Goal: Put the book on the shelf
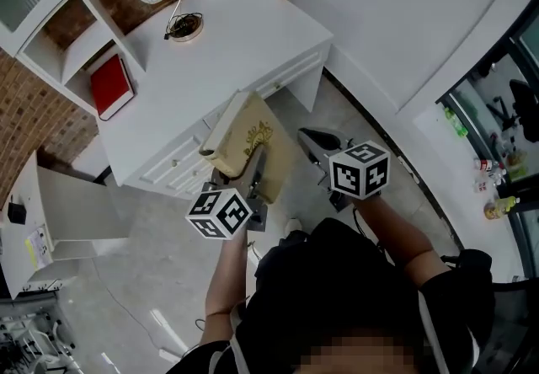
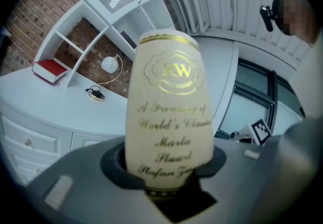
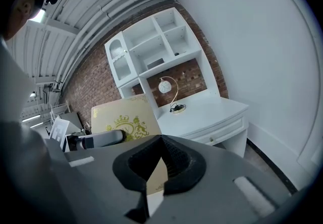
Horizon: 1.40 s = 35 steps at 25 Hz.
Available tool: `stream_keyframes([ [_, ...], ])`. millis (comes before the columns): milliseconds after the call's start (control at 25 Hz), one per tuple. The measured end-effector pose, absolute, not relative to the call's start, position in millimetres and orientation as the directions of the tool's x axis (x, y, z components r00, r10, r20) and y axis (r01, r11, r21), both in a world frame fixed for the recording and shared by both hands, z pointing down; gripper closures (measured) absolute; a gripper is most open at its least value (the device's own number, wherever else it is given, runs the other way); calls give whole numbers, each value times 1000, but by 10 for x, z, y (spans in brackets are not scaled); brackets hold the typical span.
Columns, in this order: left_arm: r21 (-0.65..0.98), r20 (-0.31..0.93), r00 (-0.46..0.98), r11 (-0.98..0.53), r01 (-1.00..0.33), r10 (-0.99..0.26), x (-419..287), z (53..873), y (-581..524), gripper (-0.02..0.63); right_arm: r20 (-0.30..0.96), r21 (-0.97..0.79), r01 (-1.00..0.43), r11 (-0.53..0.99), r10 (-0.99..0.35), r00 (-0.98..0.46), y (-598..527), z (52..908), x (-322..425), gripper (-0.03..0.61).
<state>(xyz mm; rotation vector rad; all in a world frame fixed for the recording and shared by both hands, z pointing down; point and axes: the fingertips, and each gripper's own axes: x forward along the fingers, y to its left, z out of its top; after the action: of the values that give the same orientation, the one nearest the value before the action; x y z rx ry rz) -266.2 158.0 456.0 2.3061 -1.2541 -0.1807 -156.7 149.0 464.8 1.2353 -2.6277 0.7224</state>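
We judge the book (image 2: 169, 102) stiff, hefty.
Left fingers (image 2: 113, 167) clamp its spine; right fingers (image 3: 184, 162) sit closed beside it.

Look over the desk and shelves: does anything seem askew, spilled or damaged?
Nothing is spilled or broken. The only mildly odd thing is the red book, lying flat in the bottom shelf bay rather than standing. The left gripper has its jaws clamped on the cream book, not yet shelved.

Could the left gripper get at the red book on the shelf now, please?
Probably not: the left gripper is shut on the cream book, so its jaws are full; the red book lies in a shelf compartment across the desk.
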Motion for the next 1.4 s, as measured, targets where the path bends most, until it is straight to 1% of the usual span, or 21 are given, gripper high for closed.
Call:
stream_keyframes([
  [400,503,113,584,-460,-732,-804,-2499,4554,1235,402,351,-327,-788,522,-707,-614,1110,4658,-1391,581],
  [680,466,134,553,-440,-767,-822,-2358,4535,875,402,316,-343,-759,553,-693,-648,718,4660,-1285,581],
  [1400,422,144,514,-417,-805,-846,-1476,4405,-320,402,277,-338,-709,619,-655,-703,-515,4545,-511,581],
])
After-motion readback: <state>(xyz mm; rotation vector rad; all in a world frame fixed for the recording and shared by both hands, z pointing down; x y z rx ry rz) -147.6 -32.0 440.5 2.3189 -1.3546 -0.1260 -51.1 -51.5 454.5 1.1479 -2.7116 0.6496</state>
